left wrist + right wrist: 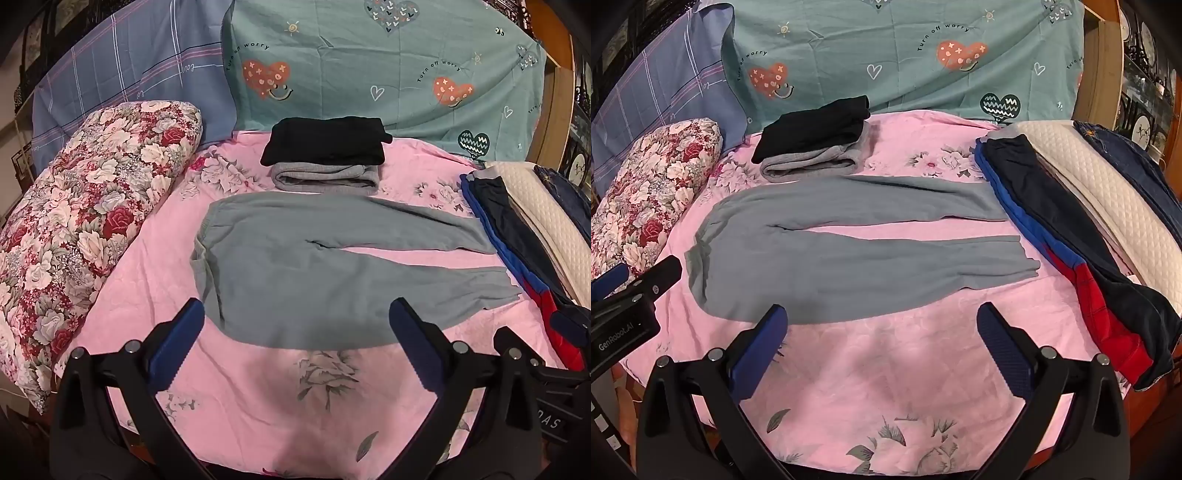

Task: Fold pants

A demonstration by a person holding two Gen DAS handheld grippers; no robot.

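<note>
Spread over the bed, a pink flowered sheet, with a green heart-print cover and a blue checked cover standing up along the far side. At the left edge, a rolled flowered quilt; at the right edge, a white quilted pad with dark blue and red clothes lying across and beside it. In the middle of the sheet, flat and unfolded, the grey pants, waist to the left, both legs stretched to the right with a narrow strip of pink between them. Just behind the pants, a small pile: folded black clothes on top of a folded light grey piece. Nearest to the cameras, the left gripper, tilted down over the near edge of the pants, its fingers spread wide with nothing between. Beside it, the right gripper, tilted down less steeply over bare sheet near the pants, also spread wide and holding nothing.
</note>
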